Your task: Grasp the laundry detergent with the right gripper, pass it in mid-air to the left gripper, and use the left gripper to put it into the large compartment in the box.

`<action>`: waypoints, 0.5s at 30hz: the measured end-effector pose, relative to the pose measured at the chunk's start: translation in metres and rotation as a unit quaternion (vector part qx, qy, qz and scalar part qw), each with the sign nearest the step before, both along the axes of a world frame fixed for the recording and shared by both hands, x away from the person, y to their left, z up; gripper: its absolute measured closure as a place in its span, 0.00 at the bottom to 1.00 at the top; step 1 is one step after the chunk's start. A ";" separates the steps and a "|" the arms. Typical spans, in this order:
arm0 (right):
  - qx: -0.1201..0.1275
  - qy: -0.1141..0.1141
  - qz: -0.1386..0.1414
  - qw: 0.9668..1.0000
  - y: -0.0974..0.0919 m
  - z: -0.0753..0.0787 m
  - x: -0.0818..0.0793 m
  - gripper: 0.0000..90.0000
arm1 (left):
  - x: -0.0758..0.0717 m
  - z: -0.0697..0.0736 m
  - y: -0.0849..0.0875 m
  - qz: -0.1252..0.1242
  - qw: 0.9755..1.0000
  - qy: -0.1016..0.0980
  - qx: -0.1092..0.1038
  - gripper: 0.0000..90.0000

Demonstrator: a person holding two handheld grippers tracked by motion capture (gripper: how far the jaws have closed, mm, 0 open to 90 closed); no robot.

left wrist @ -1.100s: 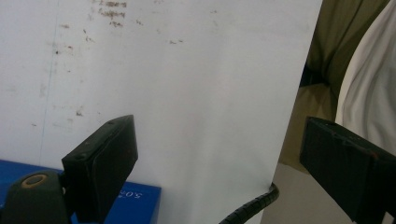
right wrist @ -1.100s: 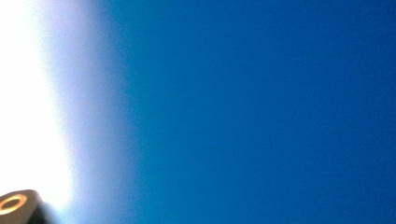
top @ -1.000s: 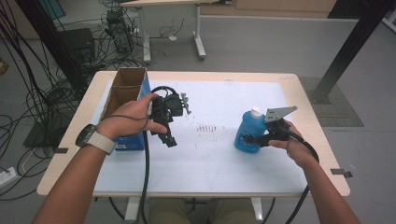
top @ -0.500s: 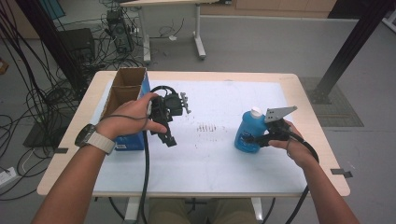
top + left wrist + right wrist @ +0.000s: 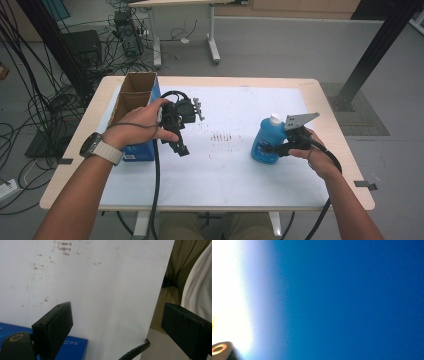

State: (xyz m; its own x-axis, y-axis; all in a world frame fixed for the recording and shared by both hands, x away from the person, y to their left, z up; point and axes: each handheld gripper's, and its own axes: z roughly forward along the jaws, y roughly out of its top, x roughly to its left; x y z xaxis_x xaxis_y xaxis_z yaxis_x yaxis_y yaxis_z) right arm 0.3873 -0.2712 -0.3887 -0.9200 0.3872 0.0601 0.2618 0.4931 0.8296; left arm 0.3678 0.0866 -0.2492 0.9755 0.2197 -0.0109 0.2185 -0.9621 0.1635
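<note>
A blue bottle [image 5: 265, 142] with a white cap stands upright on the right half of the white table top [image 5: 230, 175]. My right gripper [image 5: 266, 148] comes in from the right and is shut on the bottle's body. Up close in the right gripper view, that bottle [image 5: 352, 300] is a blur of blue. My left gripper [image 5: 179, 146] is held just above the table at the left, beside an open box [image 5: 131, 100]. Its jaws stand wide apart, with nothing between them in the left gripper view [image 5: 117, 315].
The box, blue outside [image 5: 72, 347] and brown cardboard inside, stands at the table's left edge. Dark smudges [image 5: 222, 136] mark the table's middle. Cables [image 5: 35, 115] lie on the floor to the left. Another table's legs [image 5: 212, 35] stand behind.
</note>
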 end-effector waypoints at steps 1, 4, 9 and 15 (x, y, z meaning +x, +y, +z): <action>0.002 -0.001 0.003 1.000 0.000 0.003 -0.001 0.48 | 0.000 0.001 0.000 -0.001 1.000 -0.001 0.001 0.11; 0.000 -0.006 0.013 1.000 0.003 0.013 -0.003 0.48 | -0.001 0.006 -0.002 0.000 1.000 -0.003 0.003 0.11; 0.002 -0.006 0.032 0.999 0.008 0.028 -0.008 0.48 | -0.003 0.014 -0.006 -0.003 1.000 -0.008 0.009 0.10; -0.003 0.005 0.048 0.999 0.014 0.037 -0.013 0.48 | -0.004 0.024 -0.010 -0.011 1.000 -0.009 0.014 0.10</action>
